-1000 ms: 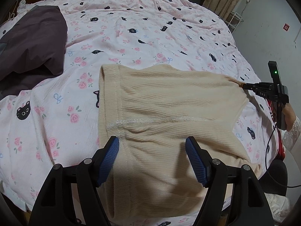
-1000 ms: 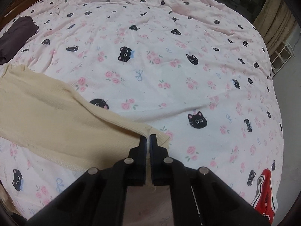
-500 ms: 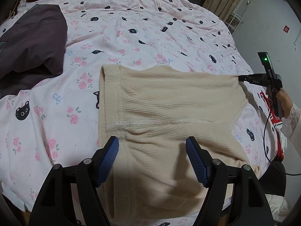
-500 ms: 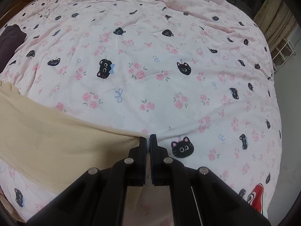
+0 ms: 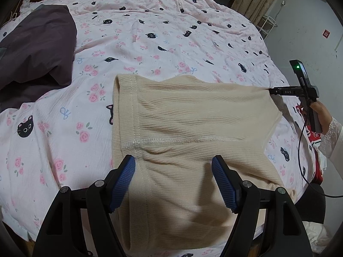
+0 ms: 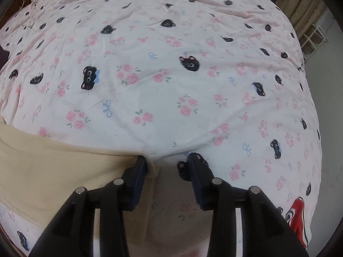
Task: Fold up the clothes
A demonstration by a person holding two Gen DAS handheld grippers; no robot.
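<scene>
A beige ribbed garment lies spread flat on the pink cat-print bedspread, with its hem seam running left to right. My left gripper is open and empty, hovering over the garment's near part. My right gripper is open; the garment's corner lies by its left finger, released. In the left wrist view the right gripper sits at the garment's far right corner. The garment shows at the lower left in the right wrist view.
A dark purple garment lies at the bed's left. A red and white item lies at the bed's right edge. A white wire rack and curtains stand beyond the bed. A cable hangs from the right gripper.
My right gripper carried the garment's corner out to the right, stretching the fabric flat, then opened and let go. My left gripper stayed open in place.
</scene>
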